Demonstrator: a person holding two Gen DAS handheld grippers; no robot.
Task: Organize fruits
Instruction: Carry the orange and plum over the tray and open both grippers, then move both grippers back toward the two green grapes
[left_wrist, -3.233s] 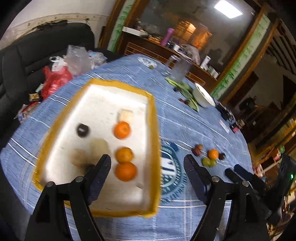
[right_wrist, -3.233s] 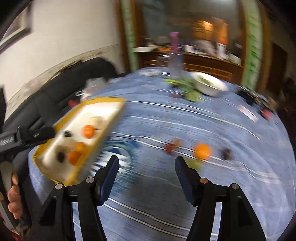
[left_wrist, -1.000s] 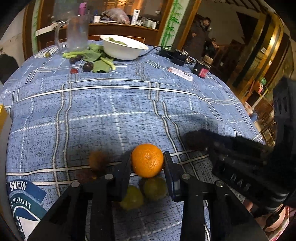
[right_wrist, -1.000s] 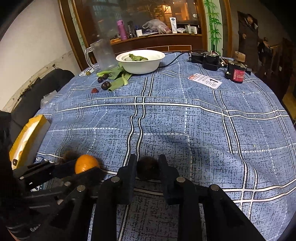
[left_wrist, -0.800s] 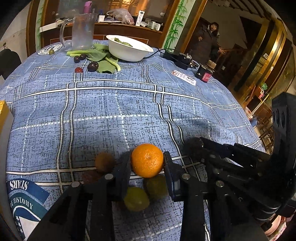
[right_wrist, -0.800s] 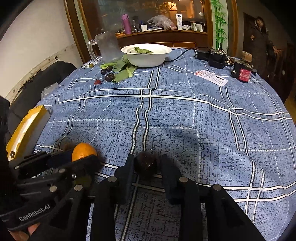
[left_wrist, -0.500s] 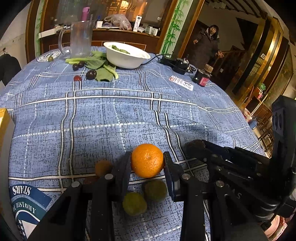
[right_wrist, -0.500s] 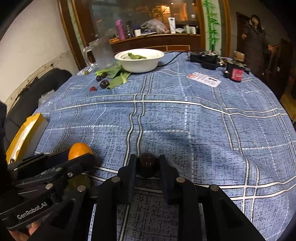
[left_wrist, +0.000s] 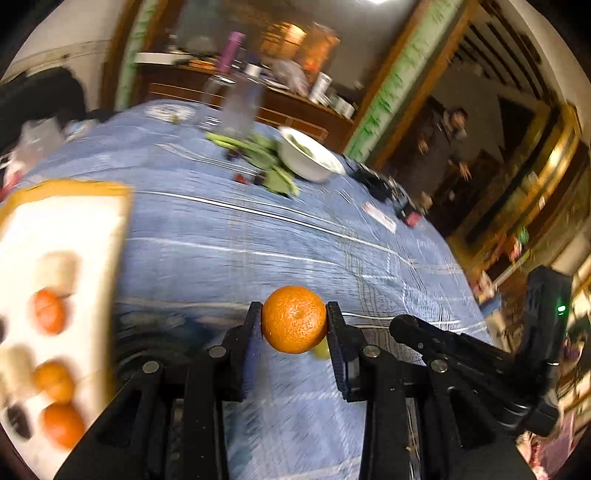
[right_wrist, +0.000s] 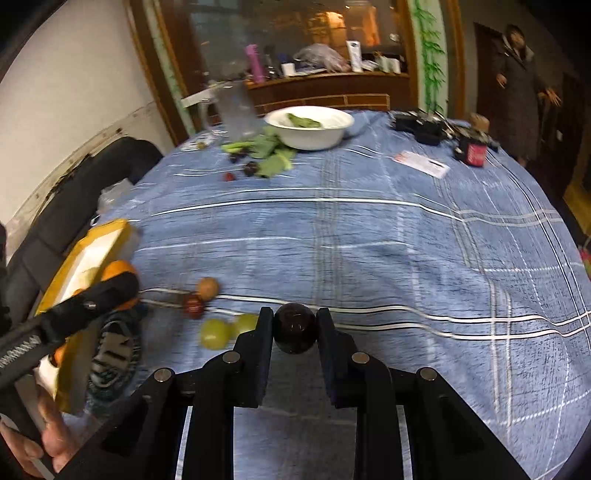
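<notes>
Here, the left tool (left_wrist: 294, 319) grips an orange (left_wrist: 294, 319) above the blue-clothed bench (left_wrist: 258, 236). The right tool (right_wrist: 294, 328) pinches a dark round fruit (right_wrist: 294, 328). A yellow-rimmed tray (left_wrist: 74, 229) sits left.

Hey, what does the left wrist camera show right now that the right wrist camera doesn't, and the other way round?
Only the left wrist view shows the left hand-held gripper shut on the orange head-on, and the tray's white inside with three oranges lying in it.

Only the right wrist view shows the right hand-held gripper shut on a dark round fruit, plus two green fruits, a red fruit and a brown fruit loose on the cloth.

Both show the blue tablecloth, white bowl and yellow-rimmed tray.
</notes>
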